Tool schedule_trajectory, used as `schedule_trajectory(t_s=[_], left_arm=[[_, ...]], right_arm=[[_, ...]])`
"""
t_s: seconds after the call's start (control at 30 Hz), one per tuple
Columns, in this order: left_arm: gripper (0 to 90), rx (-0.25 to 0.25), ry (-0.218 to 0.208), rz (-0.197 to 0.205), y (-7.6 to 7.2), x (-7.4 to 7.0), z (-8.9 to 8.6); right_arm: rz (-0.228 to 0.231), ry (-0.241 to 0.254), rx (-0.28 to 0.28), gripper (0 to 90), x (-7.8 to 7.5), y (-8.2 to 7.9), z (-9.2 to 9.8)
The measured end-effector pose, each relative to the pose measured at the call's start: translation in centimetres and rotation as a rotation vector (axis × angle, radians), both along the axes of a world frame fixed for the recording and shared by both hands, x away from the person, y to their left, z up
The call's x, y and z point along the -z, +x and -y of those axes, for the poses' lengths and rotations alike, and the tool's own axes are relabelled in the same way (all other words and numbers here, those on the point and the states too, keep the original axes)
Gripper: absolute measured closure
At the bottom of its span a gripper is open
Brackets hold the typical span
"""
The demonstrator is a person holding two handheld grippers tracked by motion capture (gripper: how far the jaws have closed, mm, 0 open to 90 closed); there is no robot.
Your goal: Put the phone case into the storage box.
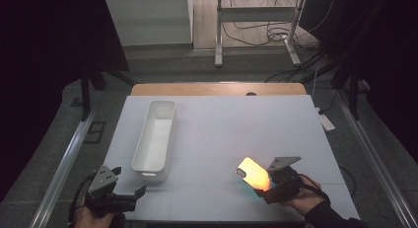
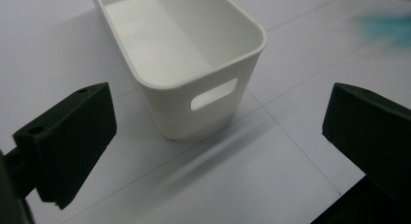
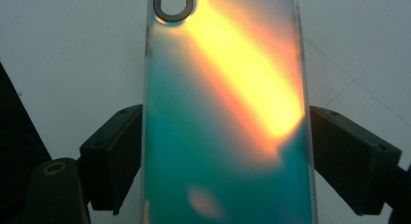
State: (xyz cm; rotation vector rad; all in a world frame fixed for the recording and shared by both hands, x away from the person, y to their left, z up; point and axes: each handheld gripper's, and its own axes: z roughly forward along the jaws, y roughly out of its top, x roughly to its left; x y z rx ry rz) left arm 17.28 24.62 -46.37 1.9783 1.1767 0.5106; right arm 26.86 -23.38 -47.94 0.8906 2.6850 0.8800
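White tabletop [image 1: 217, 134], dim room behind. Iridescent phone case [image 1: 253, 172] clamped by its long edges in right claw [image 1: 266, 188], near front right. Left claw [image 1: 129, 196] open, empty, just before white bin [image 1: 155, 139].

Phone case [image 3: 228, 136]: glossy, iridescent plastic w/ clear edges. Bin [image 2: 194, 64]: smooth white plastic, semi-matt. Tabletop [image 1: 236, 134]: matt white; hand-held gripper pads [image 3: 114, 156] matt black.

A pale grey table [image 1: 217, 139] — one white bin [image 1: 156, 139] rests on its left side.
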Motion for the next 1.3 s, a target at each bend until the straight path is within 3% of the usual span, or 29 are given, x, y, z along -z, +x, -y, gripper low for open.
schedule_trajectory(t_s=[0.53, 0.73, 0.9, 1.3], left_arm=[[0.0, 0.076, -0.025, 0.018, 0.5, -0.7, 1.1], [0.0, 0.095, -0.093, 0.033, 1.1, -1.6, 1.7], [0.0, 0.144, -0.129, 0.039, 1.5, -2.1, 2.5], [0.0, 0.246, -0.136, 0.079, 2.8, -3.2, 4.7]], right_arm=[[0.064, 0.133, 0.002, 16.4, -2.2, 0.5, 0.2], [0.075, 0.191, -0.011, 16.4, -3.2, 0.8, 0.1], [0.08, 0.226, -0.022, 16.4, -3.8, 1.0, -0.1], [0.079, 0.306, -0.038, 16.4, -4.9, 1.3, 0.0]])
